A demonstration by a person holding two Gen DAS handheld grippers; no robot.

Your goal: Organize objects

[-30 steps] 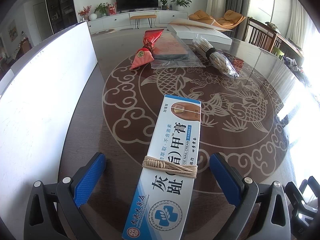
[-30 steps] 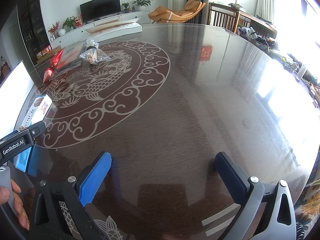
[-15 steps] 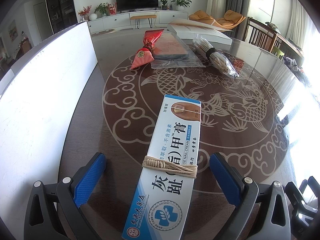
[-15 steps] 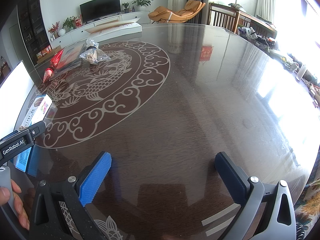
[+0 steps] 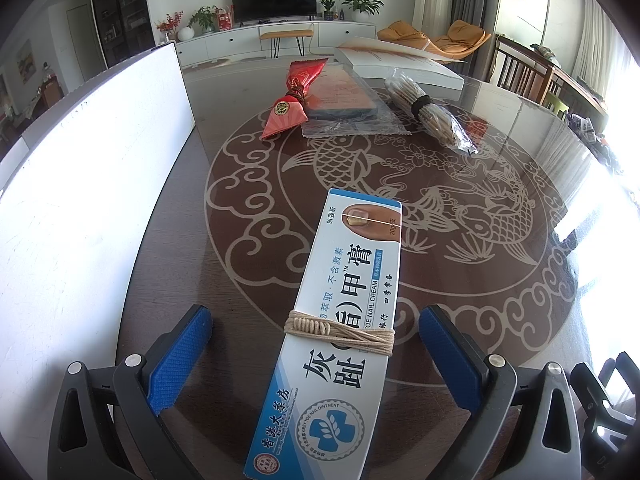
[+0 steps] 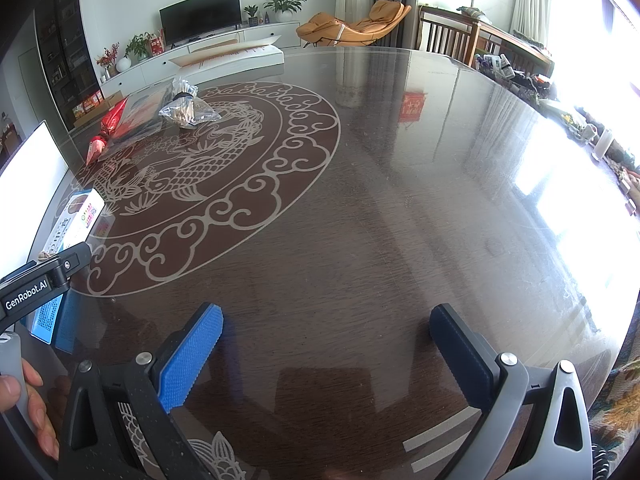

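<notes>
A long white-and-blue ointment box (image 5: 340,340), bound round its middle with tan cord (image 5: 340,330), is seen lying flat on the glass-topped table (image 5: 500,280), between the two blue-padded fingers (image 5: 180,356) of the left gripper (image 5: 316,354). The jaws are spread wide, and a clear gap is left on either side of the box, so nothing is gripped or touched. The box's far end is pointed towards a red packet (image 5: 292,104), a flat item in clear wrap (image 5: 348,100) and a bundle of sticks (image 5: 430,110), all well apart from it. The right gripper (image 6: 326,354) is held wide open over bare table, with nothing between its fingers. At the left edge of the right view, a hand (image 6: 30,408) is seen on the left gripper's handle.
</notes>
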